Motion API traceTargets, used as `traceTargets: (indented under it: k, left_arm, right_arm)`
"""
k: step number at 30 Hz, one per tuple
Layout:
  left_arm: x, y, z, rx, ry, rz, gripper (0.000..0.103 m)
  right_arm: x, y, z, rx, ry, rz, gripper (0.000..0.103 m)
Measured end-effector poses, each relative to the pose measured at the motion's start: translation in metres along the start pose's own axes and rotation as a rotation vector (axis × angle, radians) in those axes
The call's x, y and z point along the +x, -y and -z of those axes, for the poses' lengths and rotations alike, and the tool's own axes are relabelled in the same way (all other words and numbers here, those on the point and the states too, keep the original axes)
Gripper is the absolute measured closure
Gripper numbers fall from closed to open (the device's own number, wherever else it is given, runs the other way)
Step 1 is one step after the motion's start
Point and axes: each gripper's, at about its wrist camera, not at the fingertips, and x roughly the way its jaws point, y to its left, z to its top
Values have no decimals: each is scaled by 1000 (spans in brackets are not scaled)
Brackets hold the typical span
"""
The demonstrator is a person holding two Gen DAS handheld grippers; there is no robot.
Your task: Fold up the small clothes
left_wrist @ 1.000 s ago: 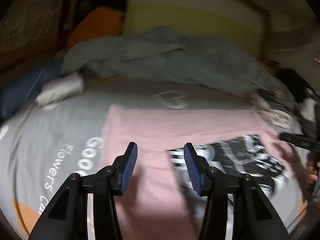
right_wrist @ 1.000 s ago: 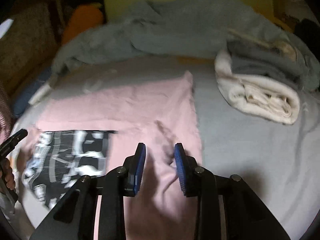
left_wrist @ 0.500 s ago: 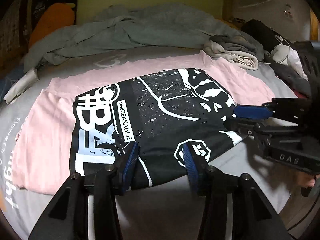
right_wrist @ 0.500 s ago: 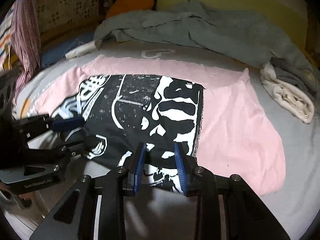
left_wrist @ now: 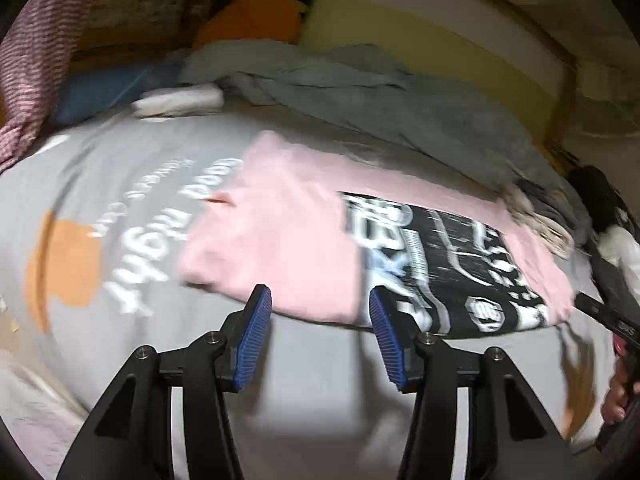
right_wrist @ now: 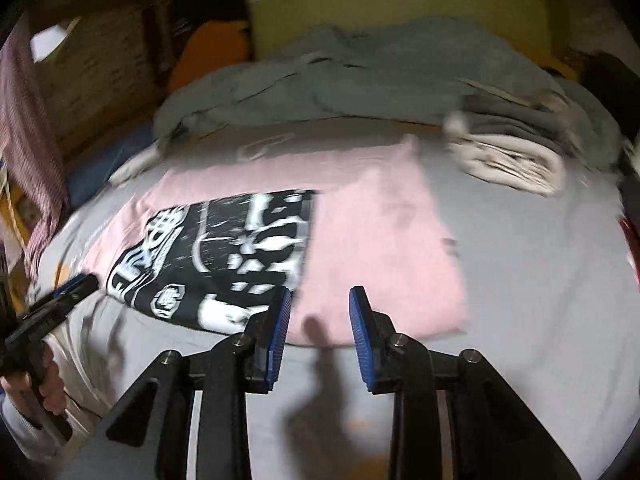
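Note:
A pink T-shirt [left_wrist: 296, 248] with a black and white print [left_wrist: 452, 272] lies flat on the grey bedsheet [left_wrist: 120, 184]. In the right wrist view the shirt [right_wrist: 376, 248] and its print [right_wrist: 224, 252] lie just beyond the fingers. My left gripper [left_wrist: 316, 332] is open and empty, hovering at the shirt's near edge. My right gripper [right_wrist: 318, 328] is open and empty above the shirt's near hem. Each gripper shows at the edge of the other's view, the right one [left_wrist: 608, 316] and the left one [right_wrist: 60, 300].
A rumpled grey blanket [left_wrist: 360, 92] lies along the back of the bed. Folded white and grey clothes [right_wrist: 516, 156] sit at the right. A white bundle [left_wrist: 180, 100], a blue pillow [left_wrist: 100, 92] and an orange cushion [left_wrist: 252, 20] are at the back left.
Both grippers have pulled back from the shirt's near edge and apart sideways, left one to the left, right one to the right. The shirt lies as before.

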Motion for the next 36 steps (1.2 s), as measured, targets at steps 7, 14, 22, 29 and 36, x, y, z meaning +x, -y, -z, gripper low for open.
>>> traceTargets:
  k: [7,14,22,29,36]
  left_arm:
    - [16,-15,-3,-82,-59,-16,44]
    - [29,-38,3,-195,-117,-13,10]
    - [45,-67,-20,-351,-123,102,6]
    - [49,-94,-18,-463,-102,110,93]
    - [15,-52,-26,-185,10,-83,96]
  right_arm:
    - [-2,41,6,126,-9,70,37]
    - [19,37,20,161,-75,10,15]
    - [36,36,7,174,-93,-109,5]
    - [53,56,2,271,-117,-195,74]
    - [23,63,1,290,52,-89,99]
